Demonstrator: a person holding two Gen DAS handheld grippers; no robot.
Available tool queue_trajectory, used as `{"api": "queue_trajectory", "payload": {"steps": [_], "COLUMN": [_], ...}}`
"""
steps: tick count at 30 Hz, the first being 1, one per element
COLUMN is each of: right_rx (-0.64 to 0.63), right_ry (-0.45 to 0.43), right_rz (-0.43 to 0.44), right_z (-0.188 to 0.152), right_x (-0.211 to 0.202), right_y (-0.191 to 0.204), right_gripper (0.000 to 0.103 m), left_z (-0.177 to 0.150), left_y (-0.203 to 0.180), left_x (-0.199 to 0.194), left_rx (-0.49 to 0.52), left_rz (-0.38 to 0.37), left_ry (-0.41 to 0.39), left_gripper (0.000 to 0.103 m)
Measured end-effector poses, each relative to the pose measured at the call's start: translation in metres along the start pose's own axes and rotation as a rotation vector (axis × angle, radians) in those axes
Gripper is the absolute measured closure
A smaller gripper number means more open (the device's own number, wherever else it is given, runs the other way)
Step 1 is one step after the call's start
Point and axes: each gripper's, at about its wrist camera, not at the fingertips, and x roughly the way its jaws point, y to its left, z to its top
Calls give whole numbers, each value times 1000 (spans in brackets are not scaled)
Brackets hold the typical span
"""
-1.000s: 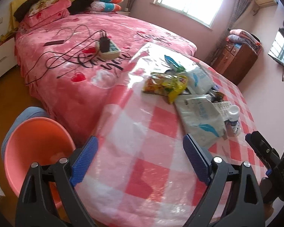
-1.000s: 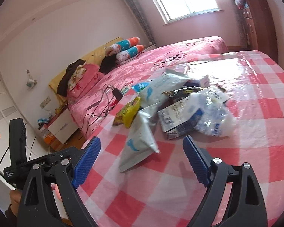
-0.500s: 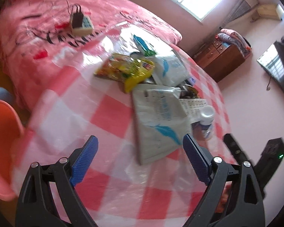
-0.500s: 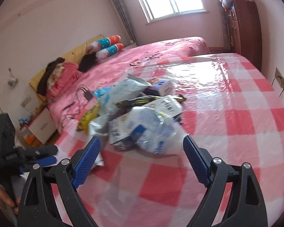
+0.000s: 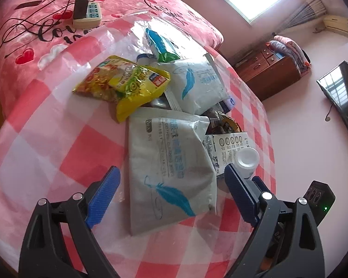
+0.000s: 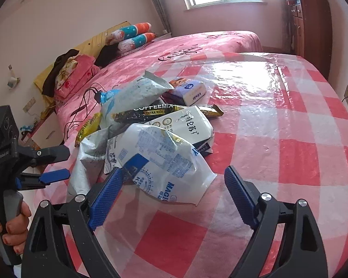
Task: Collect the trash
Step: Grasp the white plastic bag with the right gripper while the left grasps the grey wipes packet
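A pile of trash lies on the red-and-white checked table (image 5: 58, 153). In the left wrist view my left gripper (image 5: 171, 197) is open, its fingers either side of a grey wipes pouch with a blue feather (image 5: 169, 169). Behind it lie a yellow snack bag (image 5: 125, 83), a second white feather pouch (image 5: 197, 85), a printed carton (image 5: 229, 146) and a white-capped bottle (image 5: 247, 159). In the right wrist view my right gripper (image 6: 171, 194) is open just in front of a crumpled white-and-blue bag (image 6: 164, 159). A milk carton (image 6: 188, 125), a coffee-mix sachet (image 6: 155, 113) and a tissue pack (image 6: 190, 91) lie beyond.
A pink bed (image 6: 197, 44) adjoins the table, with a power strip and cables (image 5: 85, 16) on it. A wooden dresser (image 6: 310, 23) stands at the far right wall. The left gripper shows at the left edge of the right wrist view (image 6: 53, 162). A TV (image 5: 343, 97) hangs on the wall.
Both grippers have moved in toward the trash pile. The left one swung away from the orange bin to hover over the grey feather pouch. The right one closed on the crumpled bag.
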Motion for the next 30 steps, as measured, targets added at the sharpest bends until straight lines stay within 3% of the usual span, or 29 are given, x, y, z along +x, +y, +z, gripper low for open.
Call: {"api": "queue_trajectory", "payload": {"steps": [14,25,30], "right_rx": [62,-15,-98], "right_ry": [40,111,124], "right_rz": [111,162,127], "right_z": [3,-2,-6], "right_x": [11,20,24], "right_y": [-9,12,30], "right_gripper": [15,15,16], "left_z": [4,-1,-7], "left_y": [-12,-15,-19], "left_x": [27,24,19], "left_rx": [77,119,168], "left_rz": [96,137,166], "left_ry": [25,-12,-28], "left_gripper": [12,21,25]}}
